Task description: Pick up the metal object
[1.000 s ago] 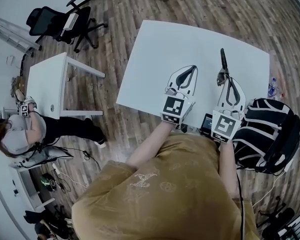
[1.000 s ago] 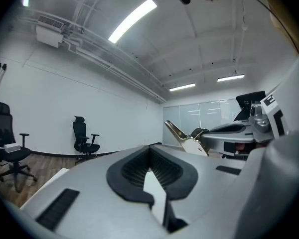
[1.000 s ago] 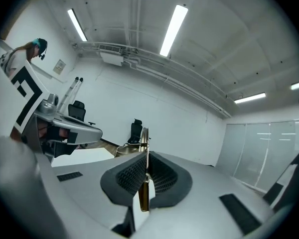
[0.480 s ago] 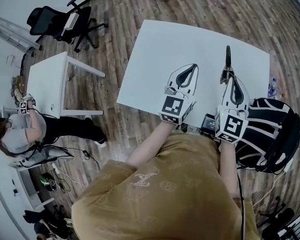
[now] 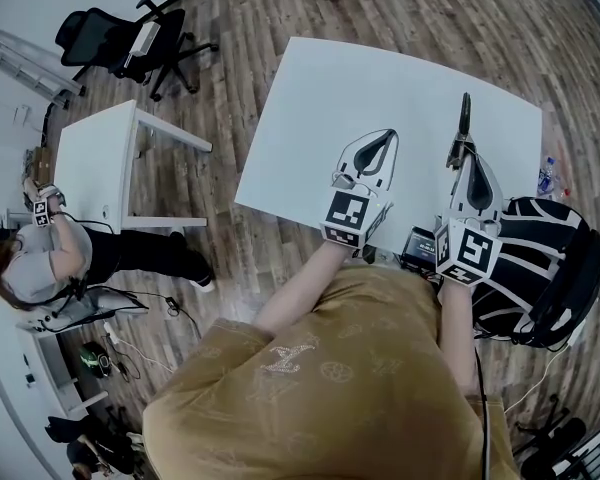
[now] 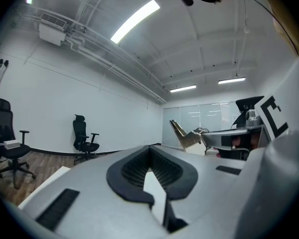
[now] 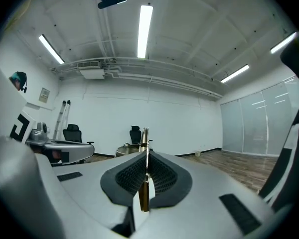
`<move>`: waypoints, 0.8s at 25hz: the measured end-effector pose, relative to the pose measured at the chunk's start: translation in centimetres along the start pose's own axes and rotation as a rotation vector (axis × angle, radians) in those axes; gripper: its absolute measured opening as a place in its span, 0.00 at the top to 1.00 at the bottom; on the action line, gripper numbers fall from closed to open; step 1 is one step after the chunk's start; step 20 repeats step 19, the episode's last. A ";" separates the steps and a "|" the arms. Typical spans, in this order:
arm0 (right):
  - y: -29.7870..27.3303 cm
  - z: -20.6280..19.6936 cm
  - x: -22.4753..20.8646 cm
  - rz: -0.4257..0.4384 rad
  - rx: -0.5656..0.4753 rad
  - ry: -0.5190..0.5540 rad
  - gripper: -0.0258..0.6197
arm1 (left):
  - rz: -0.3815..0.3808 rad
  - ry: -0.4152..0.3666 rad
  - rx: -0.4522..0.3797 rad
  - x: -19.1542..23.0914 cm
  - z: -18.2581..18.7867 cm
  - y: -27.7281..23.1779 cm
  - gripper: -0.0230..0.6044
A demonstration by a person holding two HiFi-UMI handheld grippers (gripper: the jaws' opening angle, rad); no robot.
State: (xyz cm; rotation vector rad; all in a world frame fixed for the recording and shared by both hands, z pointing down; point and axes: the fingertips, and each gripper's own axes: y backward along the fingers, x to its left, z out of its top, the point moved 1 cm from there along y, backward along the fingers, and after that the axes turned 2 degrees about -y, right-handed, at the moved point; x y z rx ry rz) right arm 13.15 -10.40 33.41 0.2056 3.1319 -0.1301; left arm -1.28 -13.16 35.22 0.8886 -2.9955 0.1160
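Within a second the right gripper (image 5: 460, 158) had shifted rightward and farther out over the white worktop (image 5: 310, 98), its jaws clamped on the metal object (image 5: 464, 118), a thin blade-like piece that jutted beyond their tips and appeared clear of the surface. Beside it, the left gripper (image 5: 382, 140) hovered with jaws drawn together on nothing. The pick-up looked complete, and the next move seemed to call only for a steady hold.
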 end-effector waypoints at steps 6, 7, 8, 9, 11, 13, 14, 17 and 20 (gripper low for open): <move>-0.1 0.0 0.0 0.003 -0.003 -0.004 0.94 | 0.001 0.007 0.003 0.2 -0.3 -0.2 0.96; -0.1 -0.1 -0.1 0.003 0.000 -0.006 0.94 | 0.000 0.008 0.002 0.2 -0.3 -0.2 0.96; -0.1 -0.1 -0.1 0.002 0.003 -0.008 0.94 | -0.002 0.008 0.003 0.2 -0.2 -0.3 0.96; -0.1 -0.2 -0.2 0.000 0.005 -0.011 0.94 | -0.004 0.007 0.003 0.2 -0.2 -0.3 0.96; -0.1 -0.2 -0.3 -0.003 0.008 -0.016 0.94 | -0.008 0.006 0.005 0.2 -0.3 -0.4 0.96; 0.0 -0.3 -0.4 -0.005 0.009 -0.016 0.94 | -0.010 0.007 0.009 0.1 -0.4 -0.4 0.96; 0.0 -0.3 -0.4 -0.006 0.011 -0.015 0.94 | -0.010 0.008 0.010 0.1 -0.4 -0.4 0.96; 0.0 -0.6 -0.7 -0.011 0.023 -0.017 0.94 | -0.007 0.010 0.012 0.0 -0.6 -0.4 0.96; 0.0 -0.8 -1.0 -0.014 0.031 -0.020 0.94 | -0.006 0.011 0.010 -0.2 -0.6 -0.5 0.96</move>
